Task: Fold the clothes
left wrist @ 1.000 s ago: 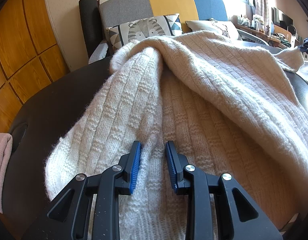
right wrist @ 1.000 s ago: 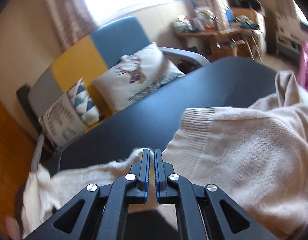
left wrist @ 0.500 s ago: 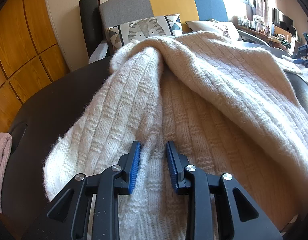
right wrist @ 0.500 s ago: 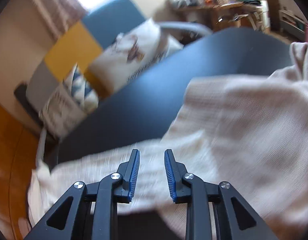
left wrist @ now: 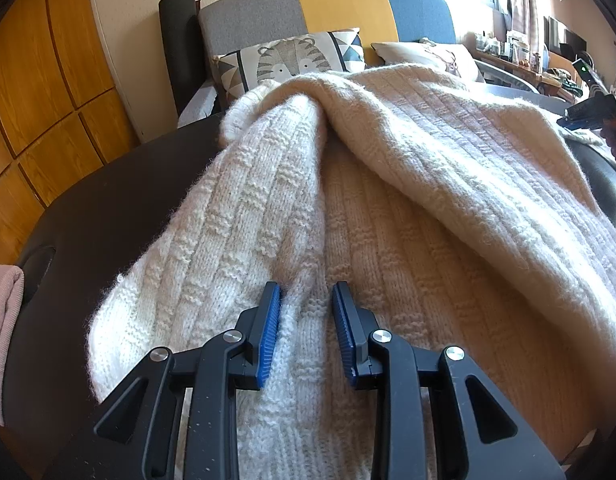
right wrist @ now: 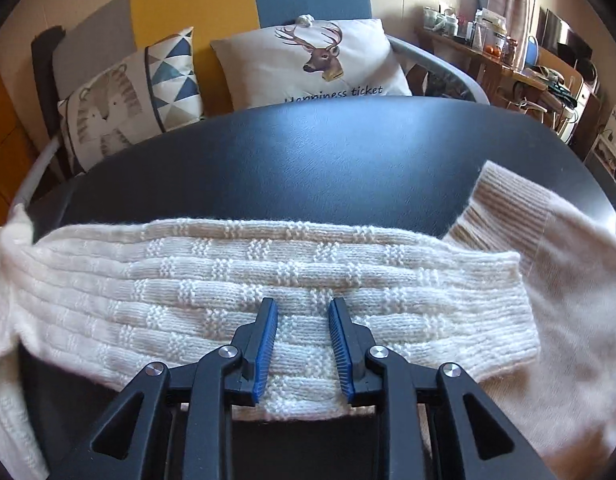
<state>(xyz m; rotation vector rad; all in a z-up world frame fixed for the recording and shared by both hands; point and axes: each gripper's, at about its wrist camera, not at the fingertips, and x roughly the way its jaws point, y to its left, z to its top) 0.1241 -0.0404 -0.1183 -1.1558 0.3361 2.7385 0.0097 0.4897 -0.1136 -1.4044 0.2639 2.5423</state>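
Note:
A cream chunky-knit sweater (left wrist: pixel 408 208) lies heaped on the black padded table (left wrist: pixel 120 200). My left gripper (left wrist: pixel 307 294) rests low on its near part with the jaws a little apart. A crease of the knit runs between the blue pads, and they do not pinch it. In the right wrist view the sweater's sleeve (right wrist: pixel 268 276) lies flat across the table (right wrist: pixel 328 152). My right gripper (right wrist: pixel 303 308) hovers just over the sleeve's middle, open, with nothing gripped. The sleeve's cuff end overlaps a beige fine-knit garment (right wrist: pixel 560 280) on the right.
A pink cloth (left wrist: pixel 4 328) hangs at the table's left end beside an oval hole (left wrist: pixel 40 256). Behind the table stands a sofa with a tiger pillow (right wrist: pixel 108 112) and a deer pillow (right wrist: pixel 316 64). Wooden panels (left wrist: pixel 48 100) are on the left, a cluttered desk (right wrist: pixel 508 60) on the right.
My right gripper was shut on the sleeve's edge, then opened and let it go, swinging down over it. The sleeve now lies flat. The left gripper has not moved.

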